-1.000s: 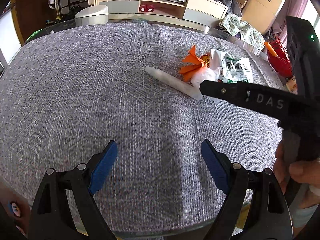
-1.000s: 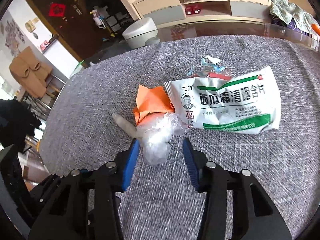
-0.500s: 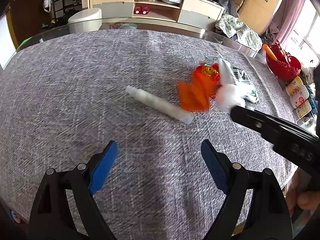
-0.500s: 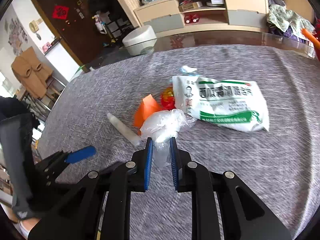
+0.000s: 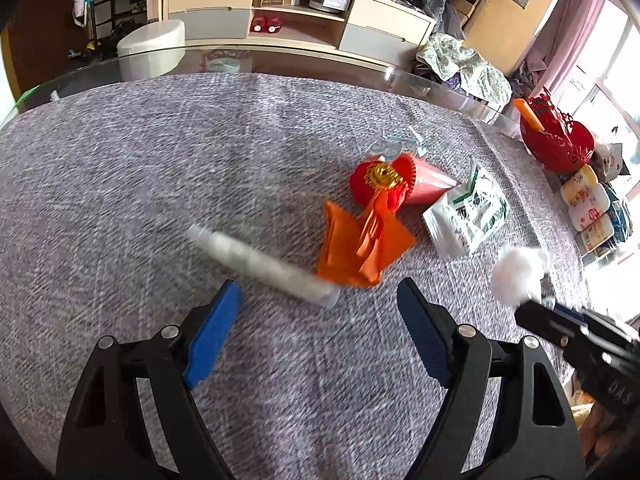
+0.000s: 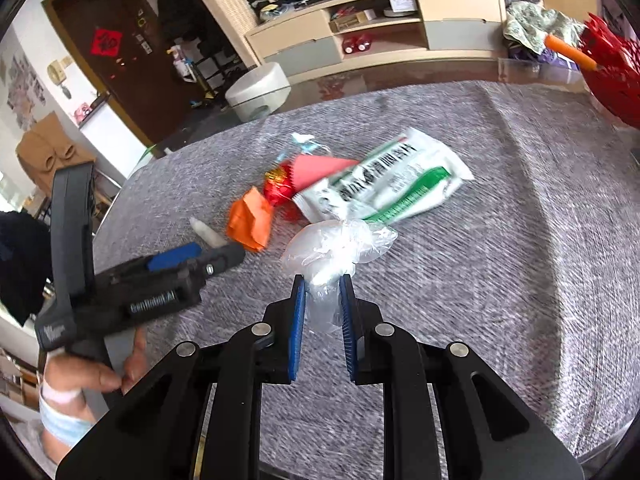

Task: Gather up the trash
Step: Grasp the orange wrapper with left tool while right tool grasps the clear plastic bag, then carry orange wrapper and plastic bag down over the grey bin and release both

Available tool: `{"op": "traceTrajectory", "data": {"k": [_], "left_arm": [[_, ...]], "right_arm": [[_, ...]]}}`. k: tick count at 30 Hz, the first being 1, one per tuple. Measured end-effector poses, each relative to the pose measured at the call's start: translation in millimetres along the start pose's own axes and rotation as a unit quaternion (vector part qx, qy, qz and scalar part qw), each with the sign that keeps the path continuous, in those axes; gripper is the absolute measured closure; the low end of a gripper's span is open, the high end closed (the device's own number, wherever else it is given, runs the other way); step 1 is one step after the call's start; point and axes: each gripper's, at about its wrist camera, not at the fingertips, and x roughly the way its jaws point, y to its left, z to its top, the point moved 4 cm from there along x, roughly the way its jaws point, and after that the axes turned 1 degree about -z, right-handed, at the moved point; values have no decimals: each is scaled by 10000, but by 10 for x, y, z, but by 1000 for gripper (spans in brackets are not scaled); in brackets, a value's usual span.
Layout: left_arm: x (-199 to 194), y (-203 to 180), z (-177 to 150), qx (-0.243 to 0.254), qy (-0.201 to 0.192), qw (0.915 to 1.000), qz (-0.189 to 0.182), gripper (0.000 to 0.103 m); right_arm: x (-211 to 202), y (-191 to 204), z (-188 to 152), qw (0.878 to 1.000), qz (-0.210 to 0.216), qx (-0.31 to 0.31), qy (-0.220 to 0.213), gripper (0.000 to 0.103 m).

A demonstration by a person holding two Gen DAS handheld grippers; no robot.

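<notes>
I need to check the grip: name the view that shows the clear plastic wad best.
Right wrist view: the clear plastic wad sits close and sharp, pinched by the right gripper. The left wrist view shows only a blurred white puff at the right edge.

Glass table [image 5: 288,60] covered by grey woven cloth [image 5: 160,168], cream low cabinet [image 5: 296,12] beyond, dark brown door [image 6: 116,64], white stool [image 6: 256,88], daylit window [image 5: 624,64] with pink curtain [image 5: 580,20].
</notes>
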Motion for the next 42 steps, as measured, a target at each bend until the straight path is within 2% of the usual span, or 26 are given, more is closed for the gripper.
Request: {"op": "traceTrajectory", "data": {"k": [9, 13, 18, 22, 24, 26, 33, 42], "left_arm": [[192, -163, 198, 1, -46, 10000, -15, 27], [240, -169, 252, 54, -82, 9999, 121, 28], [213, -147, 233, 199, -143, 9990, 365, 49], [161, -37, 200, 180, -166, 9989, 396, 61], [145, -13, 186, 239, -179, 9980, 554, 72], [132, 8, 169, 278, -210, 9973, 646, 77], [57, 95, 109, 273, -226, 9978, 560, 87], [-140, 37, -221, 448, -31, 9980, 452, 89]], "right_arm": [[21, -169, -74, 9998, 4, 194, 34, 84], [47, -192, -82, 9997, 44, 224, 51, 84], [25, -214, -86, 9997, 75, 236, 25, 84], [13, -193, -94, 9997, 94, 211, 11, 84], [0, -176, -101, 9998, 103, 188, -2, 84], [-16, -177, -98, 9998, 101, 177, -17, 84], [-59, -175, -110, 9999, 67, 157, -29, 84], [-234, -41, -225, 9999, 42, 97, -42, 84]]}}
